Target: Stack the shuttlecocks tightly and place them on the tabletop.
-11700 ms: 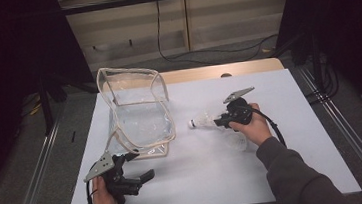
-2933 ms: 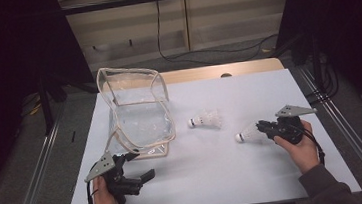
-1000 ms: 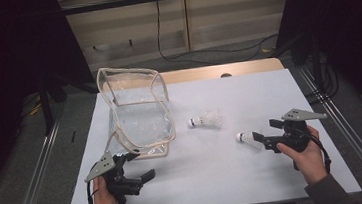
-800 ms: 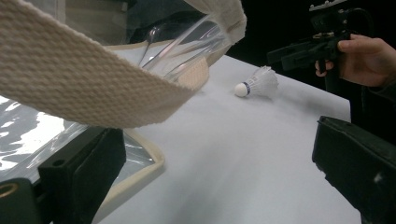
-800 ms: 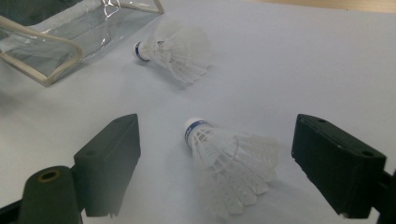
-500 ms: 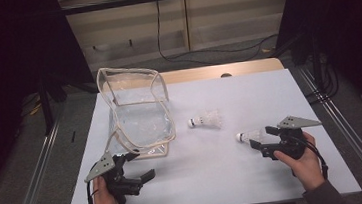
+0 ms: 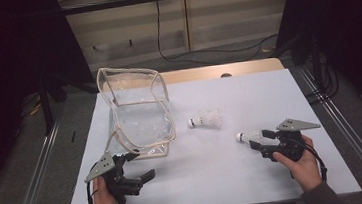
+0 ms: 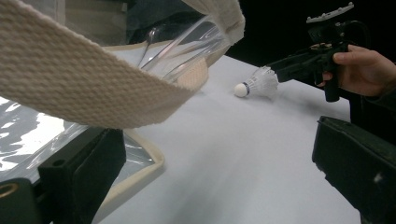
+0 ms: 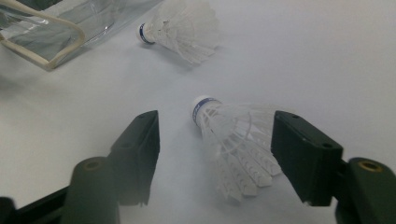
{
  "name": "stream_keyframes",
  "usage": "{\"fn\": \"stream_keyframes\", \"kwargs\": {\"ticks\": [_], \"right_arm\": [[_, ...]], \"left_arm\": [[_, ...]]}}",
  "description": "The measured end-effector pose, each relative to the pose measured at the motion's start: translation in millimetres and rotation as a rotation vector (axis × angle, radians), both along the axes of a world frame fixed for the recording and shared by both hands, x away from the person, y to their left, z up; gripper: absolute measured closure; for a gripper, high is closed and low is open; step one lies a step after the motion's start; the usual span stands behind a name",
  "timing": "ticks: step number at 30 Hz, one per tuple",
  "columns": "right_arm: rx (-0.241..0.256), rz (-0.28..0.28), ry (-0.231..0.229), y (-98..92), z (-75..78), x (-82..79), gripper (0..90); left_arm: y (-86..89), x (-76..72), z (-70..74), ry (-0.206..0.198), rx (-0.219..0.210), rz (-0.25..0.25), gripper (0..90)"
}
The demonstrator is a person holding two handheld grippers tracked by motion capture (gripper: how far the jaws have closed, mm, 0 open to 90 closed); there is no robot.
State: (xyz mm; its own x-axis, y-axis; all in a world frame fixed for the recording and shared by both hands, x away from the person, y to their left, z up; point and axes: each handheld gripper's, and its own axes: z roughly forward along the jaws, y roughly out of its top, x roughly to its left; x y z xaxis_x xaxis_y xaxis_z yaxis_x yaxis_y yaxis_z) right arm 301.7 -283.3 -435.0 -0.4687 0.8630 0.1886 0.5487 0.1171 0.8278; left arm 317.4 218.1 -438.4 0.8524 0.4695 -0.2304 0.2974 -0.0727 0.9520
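Observation:
A clear pouch (image 7: pixel 134 111) with beige trim stands open at the table's left. One white shuttlecock (image 7: pixel 206 120) lies at mid-table. A second shuttlecock (image 7: pixel 248 136) lies to its right, cork pointing left. My right gripper (image 7: pixel 259 139) is open just behind it. In the right gripper view the second shuttlecock (image 9: pixel 233 135) lies on the table between the spread jaws of my right gripper (image 9: pixel 215 126), apart from both. My left gripper (image 7: pixel 142 165) rests open at the pouch's near corner, holding nothing. In the left gripper view the beige trim (image 8: pixel 93 88) crosses in front of my left gripper (image 8: pixel 217 140).
The white table top (image 7: pixel 248 95) ends in a wooden strip at the back, with metal rails on the floor at both sides. In the left gripper view the far hand (image 8: pixel 364 70) holds the right gripper by the second shuttlecock (image 8: pixel 257 84).
The right hand came from mid-table to the right, then sank lower behind the second shuttlecock, which has stayed in place over the last second. The left gripper has not moved.

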Motion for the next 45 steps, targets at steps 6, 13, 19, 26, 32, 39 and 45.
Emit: {"fn": "stream_keyframes", "kwargs": {"ticks": [6, 13, 19, 26, 32, 39, 45], "right_arm": [[0.001, 0.001, 0.006, 0.8, -3.2, 0.4, 43.7], [-0.001, 0.007, 0.011, 1.4, -6.1, 0.9, 51.8], [-0.016, -0.001, 0.015, 1.4, -9.2, 2.2, 59.2], [-0.027, -0.013, 0.012, 0.0, -10.0, 3.7, 69.0], [-0.026, -0.002, 0.011, 1.8, -9.4, 4.8, 76.4], [-0.004, 0.004, 0.008, 1.2, -6.5, 7.9, 83.1], [0.030, 0.008, 0.010, -1.6, -3.0, 10.2, 88.6]], "left_arm": [[0.4, -0.1, 0.3, -0.004, 0.006, 0.000, 3.0], [0.9, -0.5, 0.5, -0.004, 0.006, 0.000, 3.0], [0.4, -0.7, 0.4, -0.003, 0.008, -0.002, 3.0], [0.3, -0.6, 0.3, -0.002, 0.008, -0.002, 3.0], [0.4, -0.6, 0.4, -0.003, 0.009, -0.001, 3.0], [1.1, -0.5, 0.3, -0.003, 0.010, 0.000, 3.0], [0.7, -0.5, 0.2, -0.001, 0.010, -0.001, 3.0]]}}
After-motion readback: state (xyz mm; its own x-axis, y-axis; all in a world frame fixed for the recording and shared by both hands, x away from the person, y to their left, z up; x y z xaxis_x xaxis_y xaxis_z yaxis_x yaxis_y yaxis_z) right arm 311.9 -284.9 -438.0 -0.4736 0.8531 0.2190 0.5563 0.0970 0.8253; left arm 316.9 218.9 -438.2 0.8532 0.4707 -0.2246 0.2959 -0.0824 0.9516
